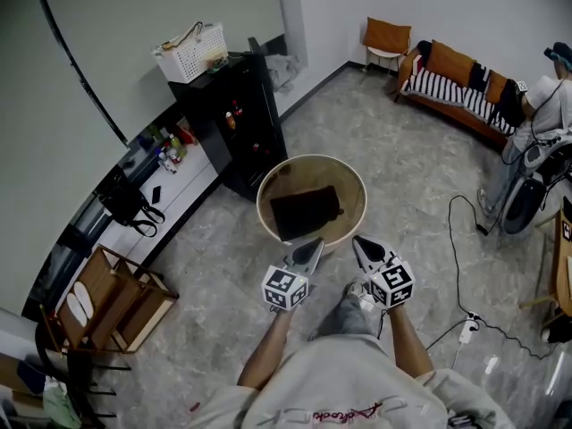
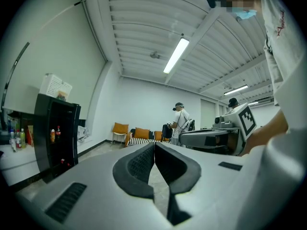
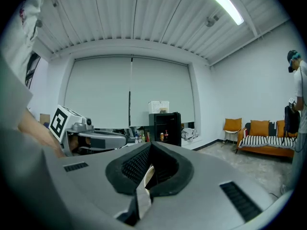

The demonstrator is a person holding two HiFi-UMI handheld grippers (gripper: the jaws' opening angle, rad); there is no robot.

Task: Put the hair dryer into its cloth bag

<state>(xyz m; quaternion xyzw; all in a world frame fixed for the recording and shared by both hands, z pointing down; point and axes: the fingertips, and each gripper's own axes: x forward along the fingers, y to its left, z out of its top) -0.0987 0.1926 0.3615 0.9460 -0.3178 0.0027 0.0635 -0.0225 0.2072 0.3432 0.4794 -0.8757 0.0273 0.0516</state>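
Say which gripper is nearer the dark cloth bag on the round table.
Left: left gripper by the near edge of the dark cloth bag; right gripper off its right corner.

— How do the jaws of the right gripper [image 3: 150, 147] stand?
— Pressed together, with nothing between them.
— And beyond?
— The left gripper [image 3: 120, 140] is at the left, showing its marker cube [image 3: 60, 121]. Farther off is a black cabinet [image 3: 166, 128] with a white basket [image 3: 158, 107] on top. An orange chair [image 3: 232, 125], a sofa [image 3: 263, 139] and a person [image 3: 298, 90] are on the right.
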